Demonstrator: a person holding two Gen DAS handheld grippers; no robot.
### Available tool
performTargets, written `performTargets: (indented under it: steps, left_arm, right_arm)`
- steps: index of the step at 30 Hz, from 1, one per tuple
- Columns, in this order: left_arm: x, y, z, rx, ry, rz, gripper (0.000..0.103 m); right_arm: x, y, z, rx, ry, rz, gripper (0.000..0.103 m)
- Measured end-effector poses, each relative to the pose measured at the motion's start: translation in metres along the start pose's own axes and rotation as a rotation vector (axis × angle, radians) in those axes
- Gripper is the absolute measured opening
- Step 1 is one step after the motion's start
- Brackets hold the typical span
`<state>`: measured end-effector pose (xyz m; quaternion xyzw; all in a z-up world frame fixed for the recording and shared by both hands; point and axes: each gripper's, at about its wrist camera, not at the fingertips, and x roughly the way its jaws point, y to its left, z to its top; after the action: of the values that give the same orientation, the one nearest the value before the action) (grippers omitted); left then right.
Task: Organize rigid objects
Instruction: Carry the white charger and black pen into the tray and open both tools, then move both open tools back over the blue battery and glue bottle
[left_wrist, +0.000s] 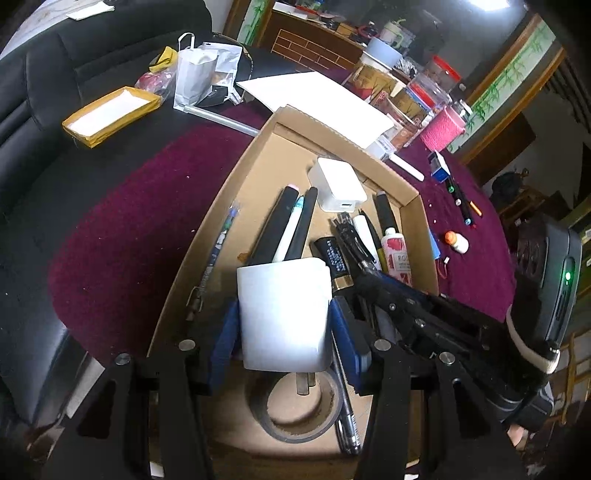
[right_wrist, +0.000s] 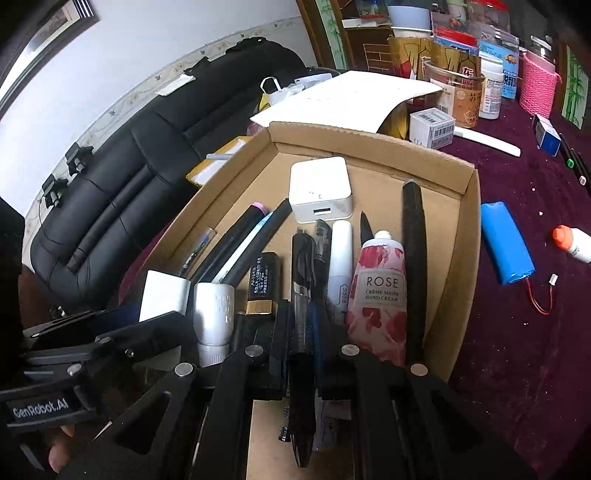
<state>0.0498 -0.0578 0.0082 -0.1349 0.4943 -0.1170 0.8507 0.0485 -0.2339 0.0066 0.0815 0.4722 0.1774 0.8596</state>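
Fingers of your left gripper clamp a white block.
Your right fingers pinch a black pen over the cardboard tray.

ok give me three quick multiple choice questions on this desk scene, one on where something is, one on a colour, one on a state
1. Where does the rose hand cream tube lie?
A. in the cardboard tray
B. on the black sofa
C. on the cloth outside the tray

2. What colour is the battery pack lying right of the tray?
A. yellow
B. blue
C. green

3. What is the right gripper doing?
A. standing wide open over nothing
B. shut on a white box
C. shut on a black pen

Answers
1: A, the tube lies among the pens inside the tray walls.
2: B, its wrap is bright blue, with red wires at one end.
3: C, its pads sit close together against the pen's barrel; the white box sits between the pads of the left gripper instead.
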Motion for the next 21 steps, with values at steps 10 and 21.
performTargets:
  steps: [10, 21]
  left_arm:
    - [-0.012, 0.003, 0.006, -0.078, -0.063, -0.08, 0.049]
    - [-0.019, -0.027, -0.002, -0.044, -0.088, -0.1, 0.049]
  right_arm:
    - [-0.024, -0.002, 0.001, -0.031, -0.068, 0.077, 0.04]
    - [-0.075, -0.055, 0.013, -0.027, -0.094, 0.205, 0.041]
